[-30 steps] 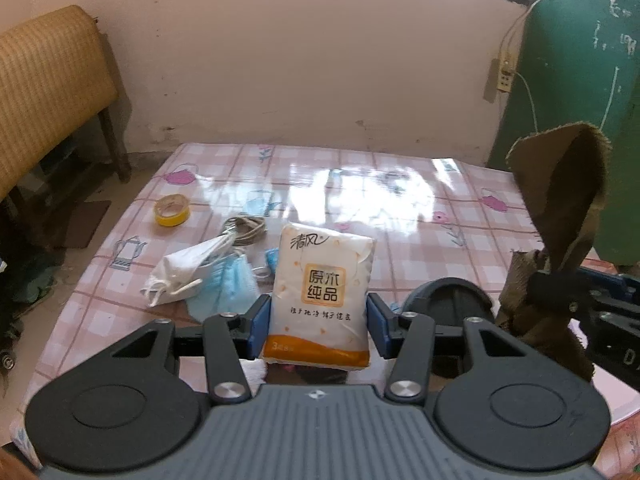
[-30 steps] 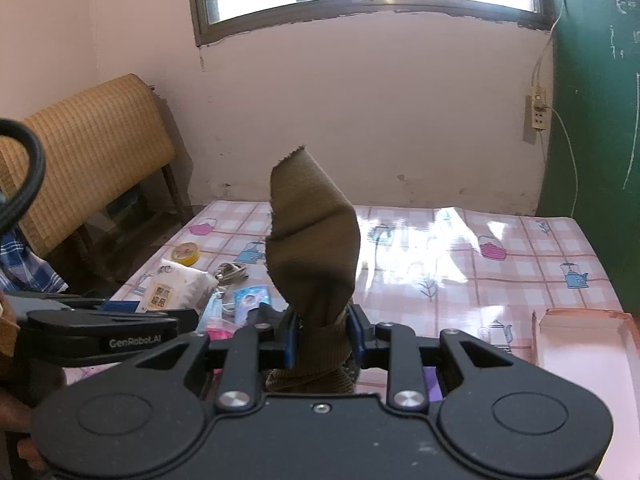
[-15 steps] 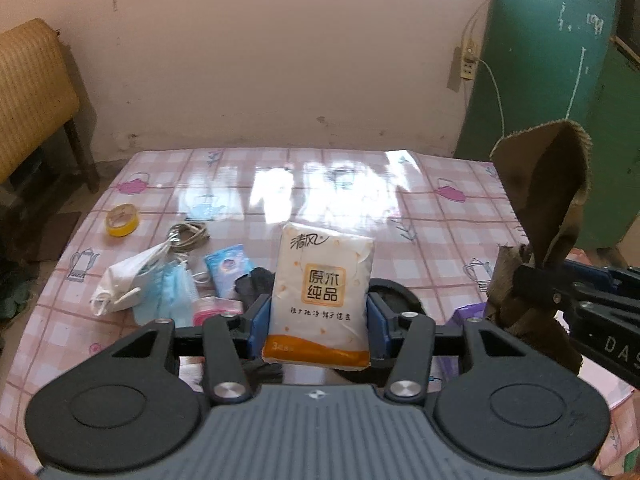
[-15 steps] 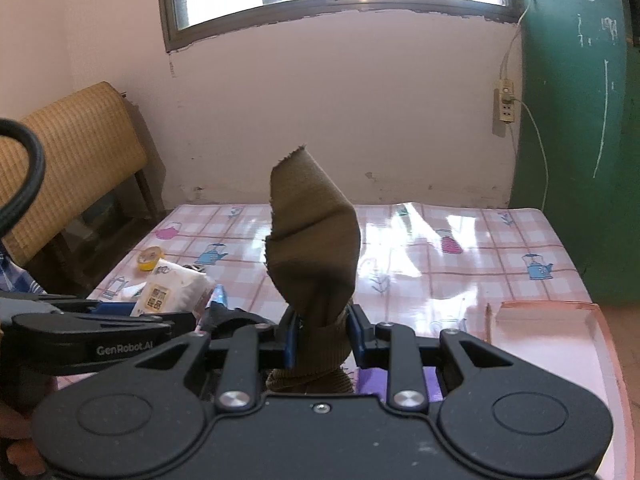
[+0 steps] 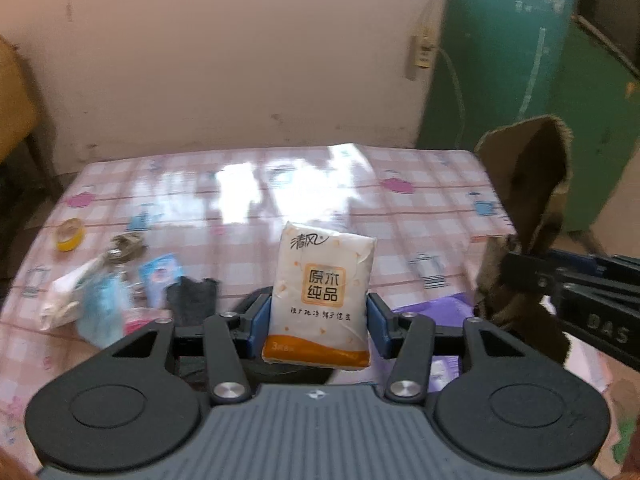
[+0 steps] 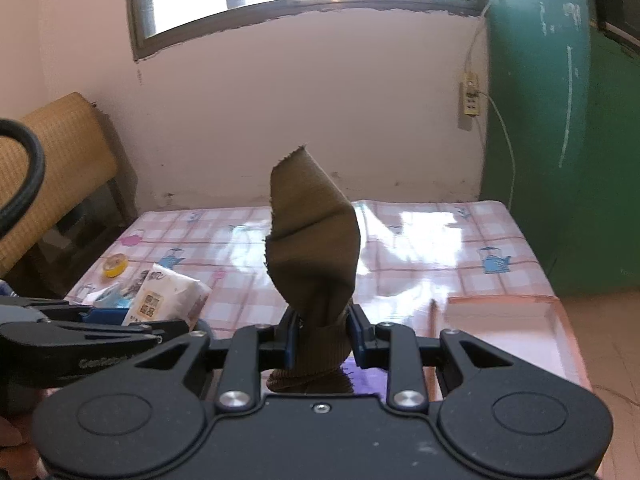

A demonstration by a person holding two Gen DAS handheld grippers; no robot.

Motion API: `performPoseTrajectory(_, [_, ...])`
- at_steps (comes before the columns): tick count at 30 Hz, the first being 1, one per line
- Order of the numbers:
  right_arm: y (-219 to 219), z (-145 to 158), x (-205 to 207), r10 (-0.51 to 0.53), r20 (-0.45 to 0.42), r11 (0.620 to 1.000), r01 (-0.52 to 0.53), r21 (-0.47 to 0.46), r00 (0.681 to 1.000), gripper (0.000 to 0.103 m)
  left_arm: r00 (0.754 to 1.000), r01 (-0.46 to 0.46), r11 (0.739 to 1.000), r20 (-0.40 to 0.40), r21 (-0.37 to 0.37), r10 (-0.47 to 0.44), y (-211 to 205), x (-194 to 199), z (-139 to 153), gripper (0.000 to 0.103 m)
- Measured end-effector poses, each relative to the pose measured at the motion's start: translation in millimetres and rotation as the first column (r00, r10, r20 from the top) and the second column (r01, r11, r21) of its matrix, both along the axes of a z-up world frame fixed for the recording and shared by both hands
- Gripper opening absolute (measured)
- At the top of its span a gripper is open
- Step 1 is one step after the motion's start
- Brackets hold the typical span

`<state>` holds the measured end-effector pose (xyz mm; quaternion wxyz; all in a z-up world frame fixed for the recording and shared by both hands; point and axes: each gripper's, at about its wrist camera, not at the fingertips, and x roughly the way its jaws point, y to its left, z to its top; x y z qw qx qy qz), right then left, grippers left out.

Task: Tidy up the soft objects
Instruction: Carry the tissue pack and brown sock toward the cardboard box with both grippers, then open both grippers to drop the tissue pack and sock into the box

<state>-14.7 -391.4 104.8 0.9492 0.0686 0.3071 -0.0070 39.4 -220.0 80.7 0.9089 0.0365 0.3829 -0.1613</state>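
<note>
My left gripper is shut on a white and orange tissue pack, held upright above the pink checked table. The same tissue pack shows at the lower left of the right wrist view. My right gripper is shut on a brown cloth that stands up in a twisted cone; the brown cloth also appears at the right of the left wrist view. A pink tray lies at the table's right edge.
On the table's left lie a yellow tape roll, a cord coil, face masks, a blue packet and a black cloth. A purple item lies under the grippers. A wicker chair and a green door flank the table.
Both grippers have swung rightward over the table, each keeping its grip. The clutter has slid left in view, and the pink tray has come nearer in the right wrist view.
</note>
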Motion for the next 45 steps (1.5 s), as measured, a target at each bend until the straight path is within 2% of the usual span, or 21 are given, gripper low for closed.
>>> performPoseTrajectory(18, [-86.9, -22.9, -6.8, -0.144, -0.061, 0.990, 0.143, -0.015, 0.988, 0.033, 0.991, 0.127, 0.991, -0.047, -0.029, -0.128, -73.3, 9.2, -23.6, 0.051])
performPoseTrajectory(25, [-111.7, -30.9, -3.8, -0.189, -0.092, 0.982, 0.187, -0.027, 0.978, 0.033, 0.979, 0.191, 0.980, -0.062, -0.048, -0.194, -111.5, 13.7, -31.7, 0.051])
performPoseTrajectory(32, [-130.6, -45.7, 2.0, -0.226, -0.128, 0.974, 0.222, -0.049, 0.966, 0.033, 0.964, 0.243, 0.969, -0.100, -0.054, -0.247, -150.3, 15.7, -51.8, 0.051])
performPoseTrajectory(37, [-145.0, -55.5, 7.6, -0.256, -0.148, 0.966, 0.249, -0.068, 0.955, 0.033, 0.958, 0.261, 0.963, -0.104, -0.071, -0.267, -165.8, 18.6, -59.6, 0.052])
performPoseTrajectory(39, [-150.4, -57.8, 9.2, -0.267, -0.152, 0.963, 0.257, -0.079, 0.952, 0.036, 0.955, 0.272, 0.957, -0.096, -0.101, -0.281, -170.2, 20.4, -61.8, 0.056])
performPoseTrajectory(40, [-153.3, -58.0, 9.7, -0.274, -0.147, 0.961, 0.264, -0.082, 0.951, 0.048, 0.954, 0.274, 0.956, -0.098, -0.107, -0.285, -173.3, 20.9, -62.0, 0.057])
performPoseTrajectory(41, [-156.2, -57.5, 9.3, -0.279, -0.138, 0.960, 0.270, -0.080, 0.950, 0.065, 0.953, 0.275, 0.955, -0.097, -0.108, -0.286, -174.4, 21.0, -62.1, 0.063])
performPoseTrajectory(42, [-158.6, -56.7, 7.3, -0.281, -0.128, 0.959, 0.274, -0.073, 0.951, 0.071, 0.951, 0.285, 0.952, -0.088, -0.114, -0.295, -174.3, 20.3, -61.5, 0.065])
performPoseTrajectory(45, [-160.0, -50.7, -0.8, -0.290, -0.098, 0.956, 0.285, -0.066, 0.952, 0.074, 0.952, 0.287, 0.950, -0.072, -0.120, -0.297, -170.2, 17.0, -55.0, 0.066])
